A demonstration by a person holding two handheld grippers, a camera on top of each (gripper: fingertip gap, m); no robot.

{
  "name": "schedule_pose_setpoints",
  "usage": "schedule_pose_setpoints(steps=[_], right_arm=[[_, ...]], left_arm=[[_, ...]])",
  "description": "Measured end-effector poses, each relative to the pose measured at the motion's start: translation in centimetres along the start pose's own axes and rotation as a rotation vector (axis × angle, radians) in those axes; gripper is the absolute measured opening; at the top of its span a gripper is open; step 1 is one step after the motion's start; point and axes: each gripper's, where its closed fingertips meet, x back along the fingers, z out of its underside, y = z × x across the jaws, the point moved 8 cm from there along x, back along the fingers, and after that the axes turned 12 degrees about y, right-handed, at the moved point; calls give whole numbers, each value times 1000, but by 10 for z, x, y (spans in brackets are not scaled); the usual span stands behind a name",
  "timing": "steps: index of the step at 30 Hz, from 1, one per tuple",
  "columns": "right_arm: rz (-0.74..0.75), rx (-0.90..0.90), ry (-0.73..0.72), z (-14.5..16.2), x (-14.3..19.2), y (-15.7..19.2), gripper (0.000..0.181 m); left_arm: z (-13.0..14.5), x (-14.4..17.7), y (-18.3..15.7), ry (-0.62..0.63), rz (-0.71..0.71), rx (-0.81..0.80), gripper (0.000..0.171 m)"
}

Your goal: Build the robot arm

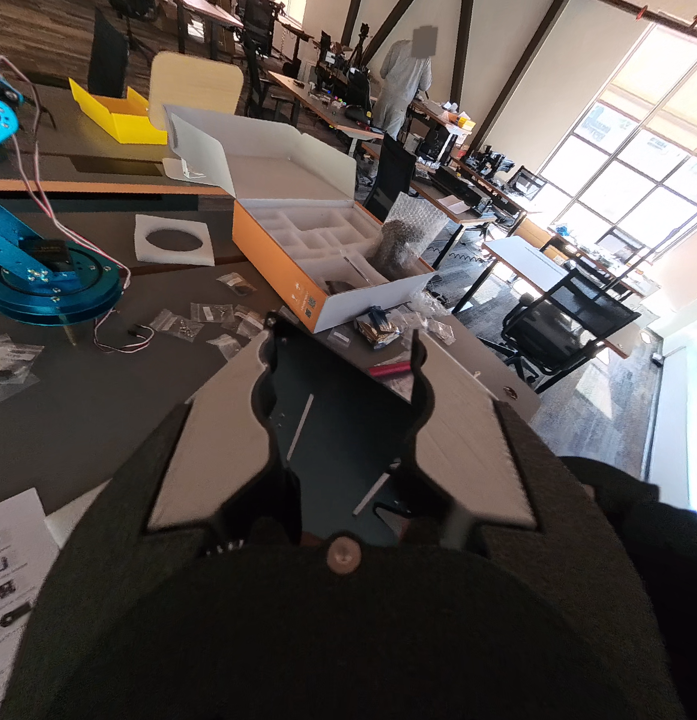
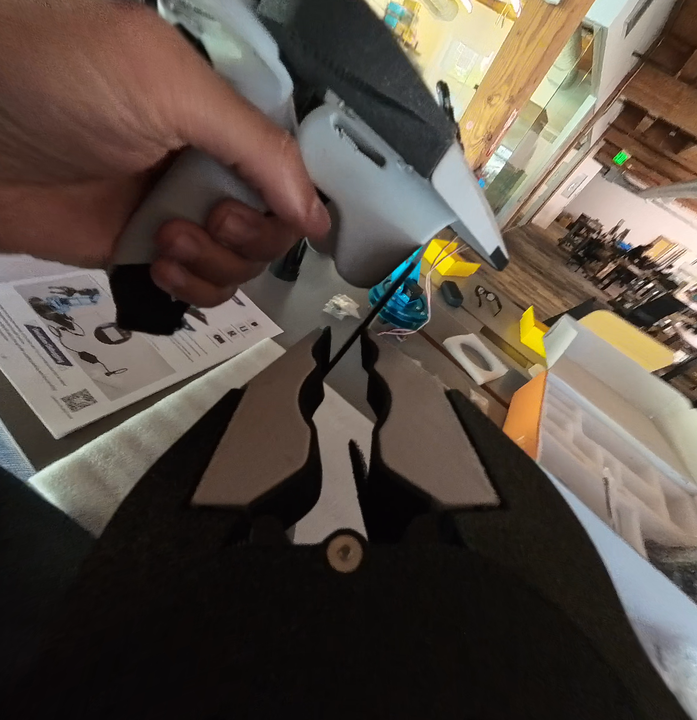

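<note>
I note printed text, diagrams and a square code on the white instruction sheet (image 2: 105, 350) lying on the dark tabletop (image 2: 23, 424); small markings on the orange cardboard box (image 1: 284, 269); and a lit green sign (image 2: 620, 157) high on the far wall.

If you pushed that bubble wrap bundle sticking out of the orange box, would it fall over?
Probably. The bubble wrap bundle stands tall and leans in the orange box, so a nudge would likely tip it. It looks squashy, so fingers would sink in. Something dark is wrapped inside, so it may be heavier than it looks.
</note>
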Motion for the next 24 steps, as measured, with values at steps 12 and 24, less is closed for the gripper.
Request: schedule_pose_setpoints(steps=[12, 24], right_arm=[[101, 13, -23, -15, -11, 24, 9], [233, 83, -40, -21, -13, 51, 10]], left_arm=[[-3, 27, 19, 18, 37, 145, 84], [-3, 41, 32, 120, 38, 119, 59]])
